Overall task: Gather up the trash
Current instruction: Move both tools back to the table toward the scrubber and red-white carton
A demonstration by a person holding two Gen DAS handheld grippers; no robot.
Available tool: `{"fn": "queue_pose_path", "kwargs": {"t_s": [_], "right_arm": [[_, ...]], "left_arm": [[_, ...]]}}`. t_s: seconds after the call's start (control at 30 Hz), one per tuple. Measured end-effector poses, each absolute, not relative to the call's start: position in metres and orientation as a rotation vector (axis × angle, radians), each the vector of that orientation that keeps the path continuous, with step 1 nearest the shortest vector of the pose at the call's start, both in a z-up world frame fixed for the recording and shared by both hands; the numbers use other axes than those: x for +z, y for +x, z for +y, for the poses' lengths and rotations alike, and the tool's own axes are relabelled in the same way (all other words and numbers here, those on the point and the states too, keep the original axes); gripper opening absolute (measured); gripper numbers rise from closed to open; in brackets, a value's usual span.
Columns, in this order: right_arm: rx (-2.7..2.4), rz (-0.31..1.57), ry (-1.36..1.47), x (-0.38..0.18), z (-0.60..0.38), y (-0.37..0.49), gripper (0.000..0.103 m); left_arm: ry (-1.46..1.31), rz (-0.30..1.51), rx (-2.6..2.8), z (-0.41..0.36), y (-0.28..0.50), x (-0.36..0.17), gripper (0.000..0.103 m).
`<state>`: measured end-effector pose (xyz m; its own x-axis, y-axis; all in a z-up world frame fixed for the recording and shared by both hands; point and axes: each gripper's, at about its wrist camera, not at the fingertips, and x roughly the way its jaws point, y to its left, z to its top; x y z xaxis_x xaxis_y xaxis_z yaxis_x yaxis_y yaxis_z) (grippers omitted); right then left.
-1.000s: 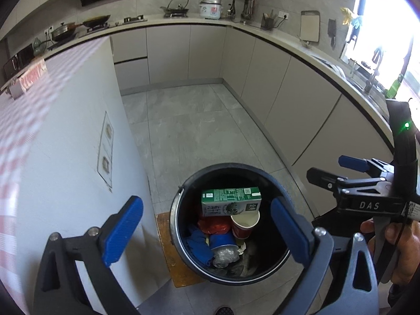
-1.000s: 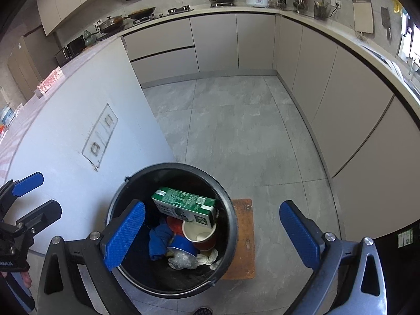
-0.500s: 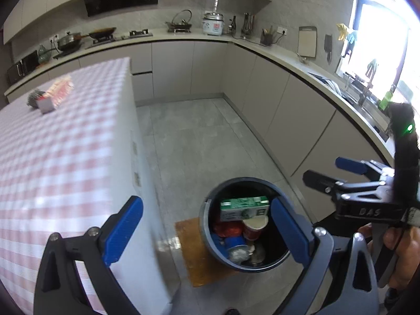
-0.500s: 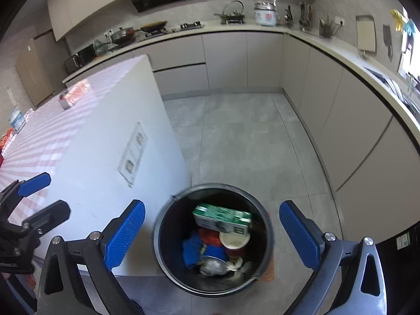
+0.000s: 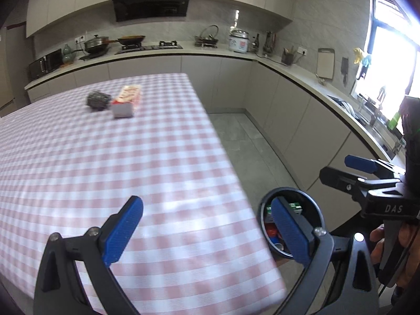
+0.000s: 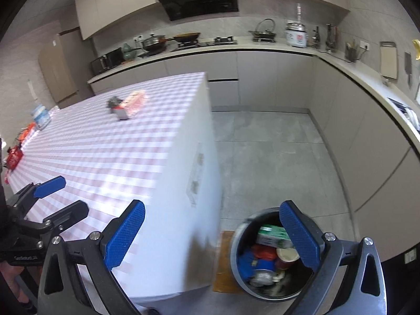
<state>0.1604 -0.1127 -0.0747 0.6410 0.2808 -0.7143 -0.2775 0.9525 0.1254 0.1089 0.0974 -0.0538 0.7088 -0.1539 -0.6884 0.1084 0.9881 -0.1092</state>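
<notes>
A round black bin point(image 6: 239, 254) stands on the floor by the end of the island; it also shows in the left wrist view point(image 5: 319, 210). It holds a green carton point(image 6: 270, 235), a red paper cup point(image 6: 286, 256) and several other scraps. On the checked tablecloth point(image 5: 131, 157) far from me lie a steel scourer point(image 5: 97, 100) and a pink-and-white packet point(image 5: 127, 99); both show in the right wrist view too, the packet point(image 6: 132, 103) blurred. My left gripper point(image 5: 207, 229) is open and empty above the table's near end. My right gripper point(image 6: 219, 237) is open and empty above the bin's side.
A brown mat point(image 6: 223, 262) lies under the bin. Grey cabinets and a worktop point(image 5: 302, 71) run along the back and right walls, with pans, a rice cooker point(image 5: 238, 41) and a sink. Red items point(image 6: 14, 156) and a jar point(image 6: 40, 115) sit at the table's far left.
Both grippers have risen from just over the bin to above table height and swung left. The tabletop now fills the views and the bin has shrunk to the lower right. Jaws stay open.
</notes>
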Motion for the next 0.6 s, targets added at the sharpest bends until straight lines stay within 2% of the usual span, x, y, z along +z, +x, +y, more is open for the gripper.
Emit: {"fn": "queue_pose_path", "kwargs": {"t_s": [0.6], "right_arm": [[0.425, 0.759, -0.024, -0.048, 0.075, 0.149, 0.103]], "left_arm": [[-0.096, 0.722, -0.051, 0.268, 0.083, -0.035, 0.099]]}}
